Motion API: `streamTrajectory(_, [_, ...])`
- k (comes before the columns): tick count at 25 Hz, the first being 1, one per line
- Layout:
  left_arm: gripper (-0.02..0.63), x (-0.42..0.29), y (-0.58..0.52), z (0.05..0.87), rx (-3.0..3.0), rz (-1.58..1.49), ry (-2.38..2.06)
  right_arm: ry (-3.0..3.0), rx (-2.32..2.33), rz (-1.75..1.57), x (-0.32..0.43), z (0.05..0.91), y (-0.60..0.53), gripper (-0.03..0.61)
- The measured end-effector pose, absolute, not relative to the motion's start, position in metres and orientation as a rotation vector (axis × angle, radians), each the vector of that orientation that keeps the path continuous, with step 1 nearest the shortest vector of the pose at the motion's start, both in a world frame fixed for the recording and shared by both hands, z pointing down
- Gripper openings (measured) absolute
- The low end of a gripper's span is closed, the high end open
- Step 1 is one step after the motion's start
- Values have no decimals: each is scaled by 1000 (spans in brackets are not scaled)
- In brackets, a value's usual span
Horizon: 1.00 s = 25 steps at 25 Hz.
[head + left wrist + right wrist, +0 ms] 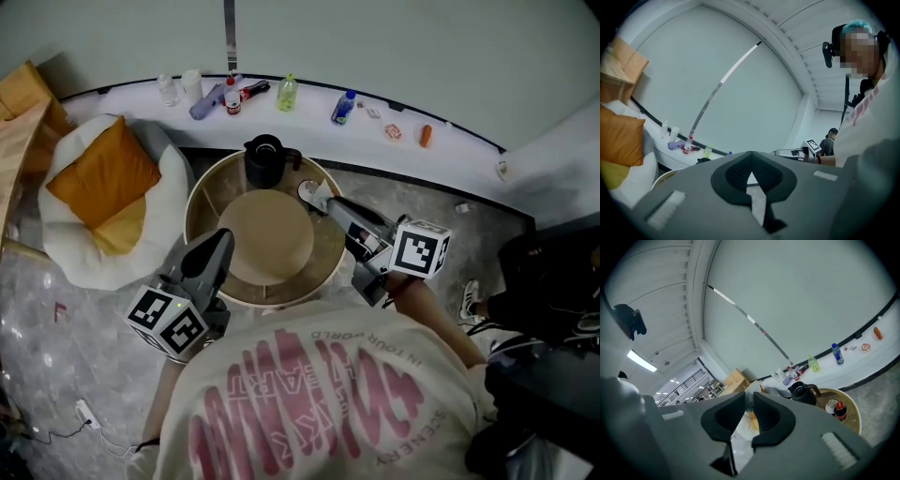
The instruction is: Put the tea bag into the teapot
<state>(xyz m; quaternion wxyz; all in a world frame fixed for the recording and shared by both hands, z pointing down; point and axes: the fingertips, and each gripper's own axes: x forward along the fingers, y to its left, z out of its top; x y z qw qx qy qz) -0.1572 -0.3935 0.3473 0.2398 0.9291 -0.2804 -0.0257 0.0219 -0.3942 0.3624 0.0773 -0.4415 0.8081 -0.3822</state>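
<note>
Nearest, the left gripper [224,236] hangs over the near left rim of the round table [194,217]. Its jaws are closed together at the tips with nothing between them, and its own view is half filled by its grey body. The right gripper [317,195] reaches in over the table's right side, its jaws pinched nearly together on the tea bag [743,444]. This is a thin white sachet with a pale orange patch where the pads grip it; its lower end runs down between the jaws and out of sight. The flat central disc [270,236] lies bare between the two grippers, with the table's raised rim curving round it. The black teapot [265,161] stands at the far edge, beyond and left of the right gripper's tips and apart from them. From above, the sachet blends with a small pale cup [309,190] at those tips. Whether the pot's lid is on cannot be told. A white beanbag [75,264] with an orange cushion [101,178] crowds the table's left. Farthest, a curved ledge [309,114] carries small bottles.
</note>
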Motion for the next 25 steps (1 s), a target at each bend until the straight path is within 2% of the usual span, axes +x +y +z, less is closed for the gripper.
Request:
streamTrajectory(16, [15,-181,-410,362,2435,-147,-1018,2514,-1177,-1210,16,377,-465,60])
streamTrajectory(25, [16,-155,-422,379,2300,-92,-1200,2623,-998,-1348,17,415,-504,60])
